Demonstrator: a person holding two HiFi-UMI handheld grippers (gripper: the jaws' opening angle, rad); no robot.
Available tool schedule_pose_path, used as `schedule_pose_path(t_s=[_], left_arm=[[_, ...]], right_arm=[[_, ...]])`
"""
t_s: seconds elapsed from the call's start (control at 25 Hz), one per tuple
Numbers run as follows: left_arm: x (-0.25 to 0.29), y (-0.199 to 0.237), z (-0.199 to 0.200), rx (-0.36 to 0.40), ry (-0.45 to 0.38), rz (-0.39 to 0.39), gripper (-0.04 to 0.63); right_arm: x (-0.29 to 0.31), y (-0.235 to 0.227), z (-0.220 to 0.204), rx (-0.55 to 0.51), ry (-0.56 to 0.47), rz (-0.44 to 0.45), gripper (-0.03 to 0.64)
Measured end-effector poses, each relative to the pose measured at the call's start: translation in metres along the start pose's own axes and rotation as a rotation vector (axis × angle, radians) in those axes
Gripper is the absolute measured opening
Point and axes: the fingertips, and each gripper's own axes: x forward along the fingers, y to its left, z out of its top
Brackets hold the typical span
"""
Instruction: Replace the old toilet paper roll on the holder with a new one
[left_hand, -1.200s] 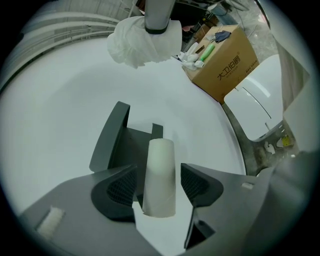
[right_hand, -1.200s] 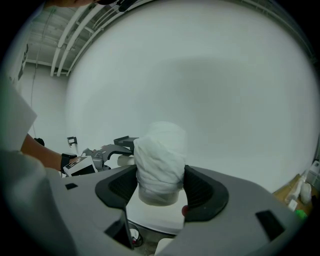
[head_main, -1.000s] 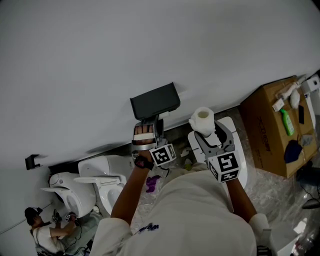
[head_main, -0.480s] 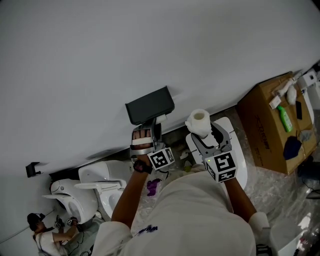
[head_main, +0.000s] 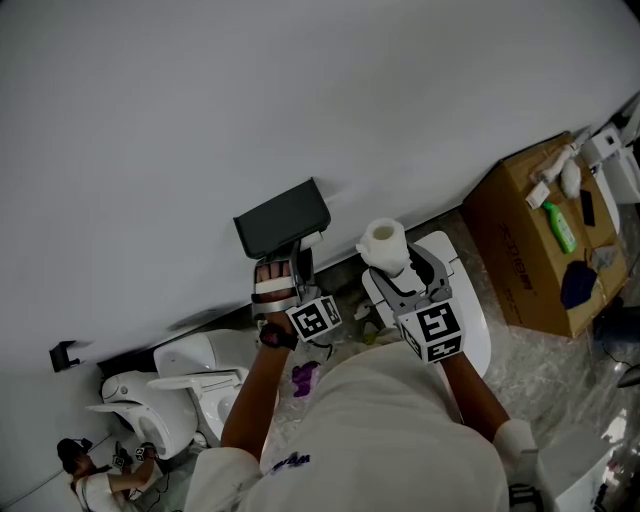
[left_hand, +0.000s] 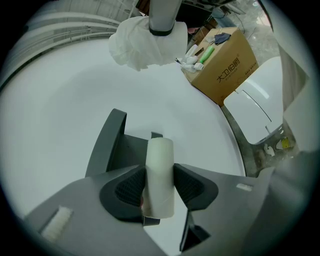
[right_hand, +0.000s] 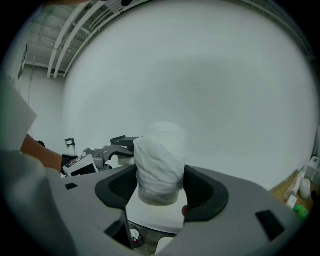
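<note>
Roll exchange at mid-stage: both grippers loaded at the wall holder.
The left gripper was closed partway on a pale bare tube, judged to be the old roll's core, just in front of the dark holder; whether it was clear of the holder could not be determined. The right gripper clamped the new toilet paper roll, to the right of the holder. Fitting it remained outstanding.

Old roll: bare pale tube, no paper left, upright, pinched between pads of left gripper, just in front of holder. Holder: dark grey, mounted on white wall. New roll: full, white, crinkled surface, upright, hollow core up, clamped in right gripper, near holder, apart.
</note>
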Motion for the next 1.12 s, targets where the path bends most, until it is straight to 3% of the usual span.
schedule_pose_path(t_s=[1.12], left_arm=[[0.016,-0.001,0.046,0.0,-0.061,-0.018,0.184]], right_arm=[[-0.013,-0.022,-0.008,0.037,0.003,-0.056,0.288]])
